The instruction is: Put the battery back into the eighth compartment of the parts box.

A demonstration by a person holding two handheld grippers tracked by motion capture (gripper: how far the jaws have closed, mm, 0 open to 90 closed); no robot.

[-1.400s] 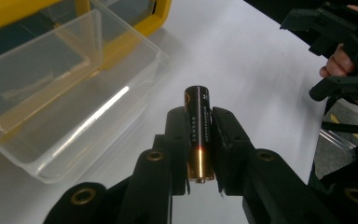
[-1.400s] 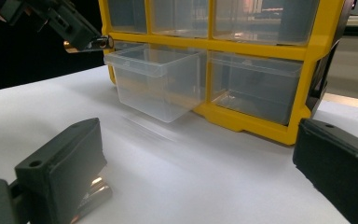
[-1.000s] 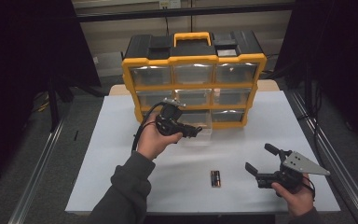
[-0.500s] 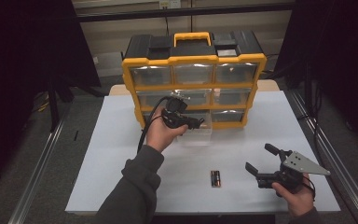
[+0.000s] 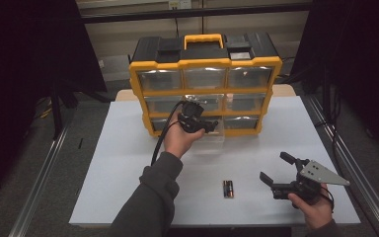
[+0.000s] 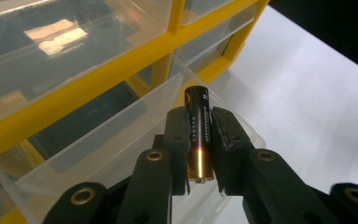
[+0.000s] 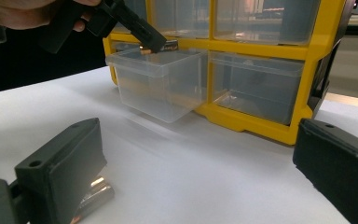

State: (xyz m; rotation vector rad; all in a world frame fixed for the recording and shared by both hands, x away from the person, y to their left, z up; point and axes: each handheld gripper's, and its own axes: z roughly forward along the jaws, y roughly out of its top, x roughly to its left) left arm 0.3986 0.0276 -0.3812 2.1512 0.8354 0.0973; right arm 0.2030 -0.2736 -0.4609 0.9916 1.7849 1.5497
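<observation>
Black-and-gold cylindrical battery (image 6: 198, 130): clamped in left gripper (image 6: 200, 140) jaws, poised over pulled-out clear plastic drawer (image 6: 121, 135) of yellow organiser (image 5: 205, 64). Best released low, past the rim. Right gripper (image 5: 281, 170): jaws apart, resting near table batteries (image 5: 227, 188).

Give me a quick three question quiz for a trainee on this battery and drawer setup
1. True or false: the left gripper is shut on a battery.
2. Which drawer of the yellow organizer is pulled out? A) top left B) bottom middle C) middle right
3. Fill in: on the table, near the right gripper, lie more ____.

Key: 1 true, the battery is held above the open drawer. 2 B. 3 batteries; the right gripper's jaws stand open.
</observation>
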